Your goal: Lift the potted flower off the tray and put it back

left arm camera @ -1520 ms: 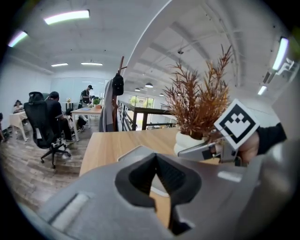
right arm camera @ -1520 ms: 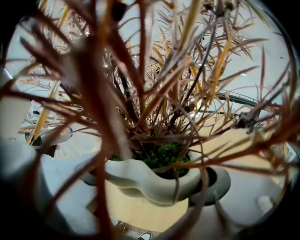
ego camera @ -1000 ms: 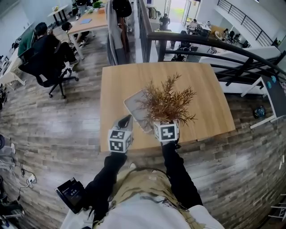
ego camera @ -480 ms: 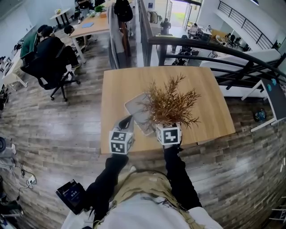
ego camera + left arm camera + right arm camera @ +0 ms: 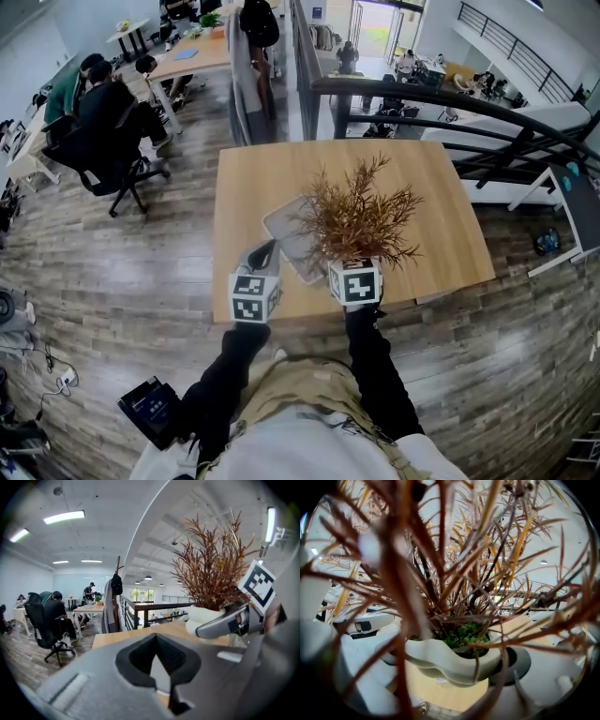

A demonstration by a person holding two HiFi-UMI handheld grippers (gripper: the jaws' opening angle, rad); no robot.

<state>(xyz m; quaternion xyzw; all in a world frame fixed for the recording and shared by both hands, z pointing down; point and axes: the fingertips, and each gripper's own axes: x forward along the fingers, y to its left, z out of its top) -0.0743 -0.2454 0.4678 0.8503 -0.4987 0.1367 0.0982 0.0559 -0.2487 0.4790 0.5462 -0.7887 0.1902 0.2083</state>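
The potted flower [image 5: 361,217] has dry brown fronds, green moss and a white wavy pot [image 5: 447,660]. My right gripper [image 5: 352,257] is shut on that pot, its pale fingers [image 5: 344,667] on either side of it. The plant sits at the right edge of the clear tray [image 5: 281,227] on the wooden table [image 5: 441,187]. Bare wood shows beneath the pot in the right gripper view; I cannot tell whether the pot touches anything. My left gripper [image 5: 266,251] is beside the tray's near left corner, shut and holding nothing [image 5: 161,677]. The pot [image 5: 204,616] shows at its right.
The table's near edge [image 5: 309,314] lies just in front of both grippers. A black railing [image 5: 422,94] runs behind the table. Office chairs with seated people [image 5: 98,112] and desks stand at the far left on the wood floor.
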